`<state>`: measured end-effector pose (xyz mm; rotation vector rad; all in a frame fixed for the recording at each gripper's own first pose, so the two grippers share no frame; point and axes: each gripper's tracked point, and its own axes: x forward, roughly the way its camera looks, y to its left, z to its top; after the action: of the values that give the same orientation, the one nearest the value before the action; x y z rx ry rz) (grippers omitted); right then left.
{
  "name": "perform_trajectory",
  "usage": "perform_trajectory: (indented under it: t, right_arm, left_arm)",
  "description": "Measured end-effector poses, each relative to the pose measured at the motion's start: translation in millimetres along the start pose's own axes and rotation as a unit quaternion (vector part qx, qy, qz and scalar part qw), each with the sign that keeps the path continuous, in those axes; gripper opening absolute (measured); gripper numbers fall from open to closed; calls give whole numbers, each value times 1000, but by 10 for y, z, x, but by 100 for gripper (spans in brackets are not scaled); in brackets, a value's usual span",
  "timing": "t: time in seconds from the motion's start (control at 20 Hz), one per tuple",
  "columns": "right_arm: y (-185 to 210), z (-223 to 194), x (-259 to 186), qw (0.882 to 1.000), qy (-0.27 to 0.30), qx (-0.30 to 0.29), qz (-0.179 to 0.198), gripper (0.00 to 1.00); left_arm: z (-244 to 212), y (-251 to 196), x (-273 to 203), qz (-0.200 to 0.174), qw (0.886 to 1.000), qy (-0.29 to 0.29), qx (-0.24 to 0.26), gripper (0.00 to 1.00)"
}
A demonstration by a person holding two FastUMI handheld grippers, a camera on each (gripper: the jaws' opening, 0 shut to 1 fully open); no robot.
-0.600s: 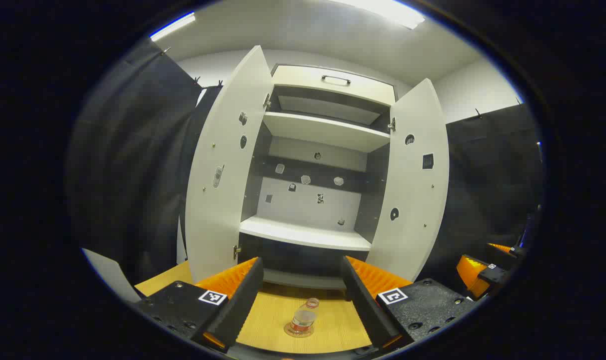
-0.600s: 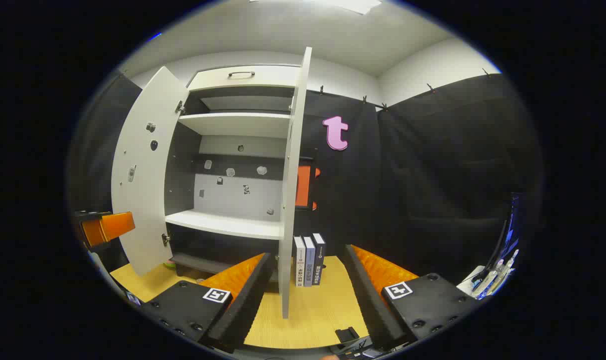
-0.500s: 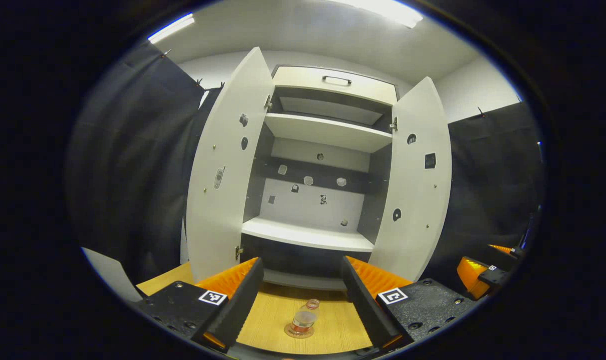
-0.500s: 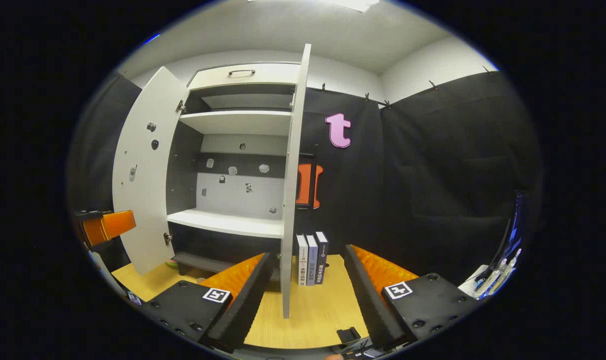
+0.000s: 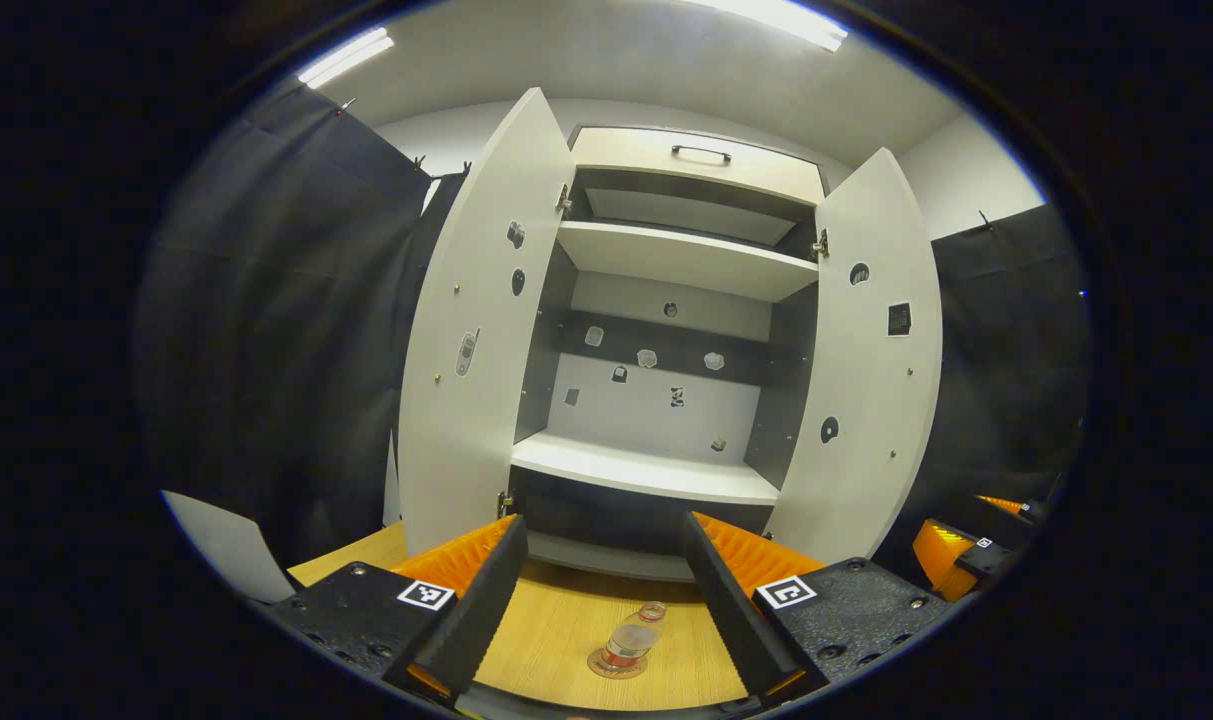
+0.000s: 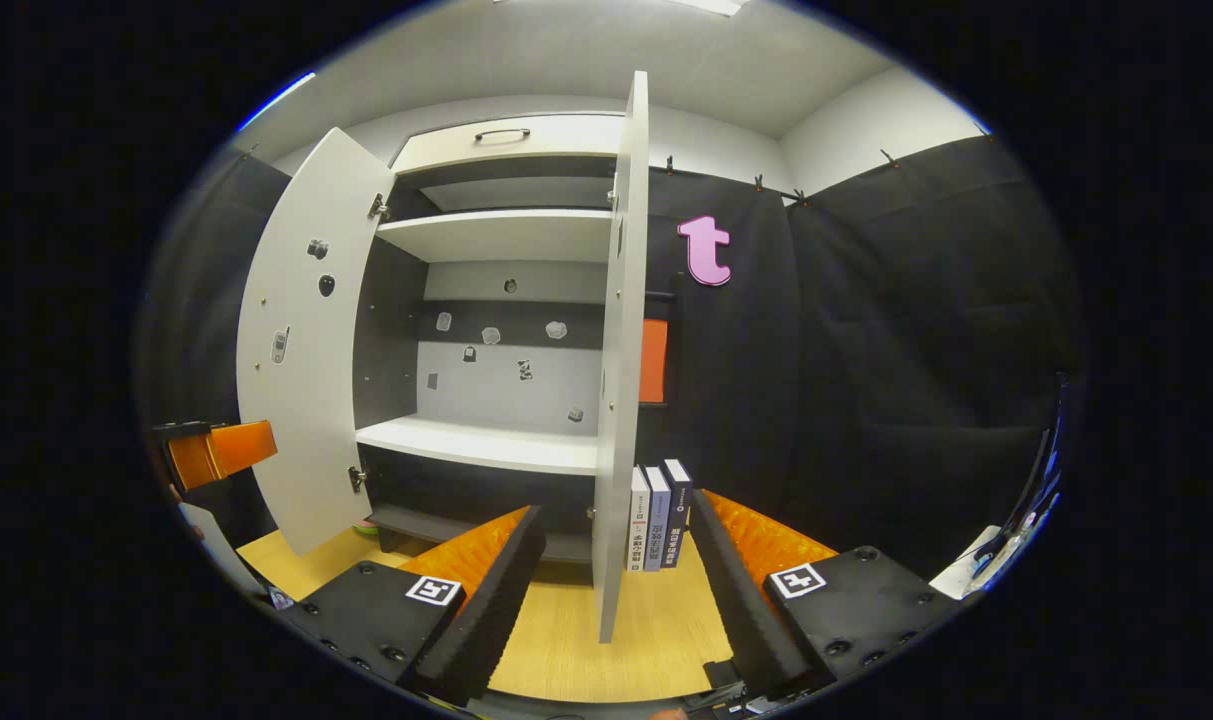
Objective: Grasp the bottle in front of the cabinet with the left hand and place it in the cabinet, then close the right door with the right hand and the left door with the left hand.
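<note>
A small clear bottle (image 5: 633, 642) with a red band stands upright on the wooden table in front of the white cabinet (image 5: 666, 260). My left gripper (image 5: 603, 575) hangs open above and before the bottle, which stands between and beyond the two fingers. Both cabinet doors stand open: the left door (image 5: 476, 340) and the right door (image 5: 871, 370). My right gripper (image 6: 616, 565) is open, with the edge of the right door (image 6: 618, 380) seen end-on between its fingers. The right gripper (image 5: 956, 560) also shows at the far right of the left gripper view, and the left gripper (image 6: 216, 452) at the left of the right gripper view.
Three books (image 6: 656, 515) stand upright on the table just right of the right door. The cabinet has a white lower shelf (image 5: 646, 472), an upper shelf (image 5: 681, 258) and a drawer with a dark handle (image 5: 701, 152). Black cloth walls flank the cabinet.
Both views have shifted so the cabinet sits further right in them. The bottle lies slightly lower and to the right between the left fingers. Both grippers stay open.
</note>
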<state>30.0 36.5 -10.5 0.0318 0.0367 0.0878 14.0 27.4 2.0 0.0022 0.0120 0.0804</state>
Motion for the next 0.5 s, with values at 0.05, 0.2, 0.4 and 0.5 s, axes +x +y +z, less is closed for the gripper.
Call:
perform_trajectory:
  t: [0.05,0.2,0.4,0.5]
  right_arm:
    - [35,-9,9,1000,1,3,0,96]
    - [52,-4,43,1000,-1,0,-14,96]
    - [121,49,8,1000,-8,-10,-16,96]
    - [124,38,16,1000,-4,-7,-21,96]
  left_arm:
    - [20,13,29,-3,1000,-3,0,95]
    - [20,17,105,-19,1000,-1,14,94]
    - [10,-32,162,-36,999,1,15,95]
    - [-13,-67,192,-45,999,4,16,95]
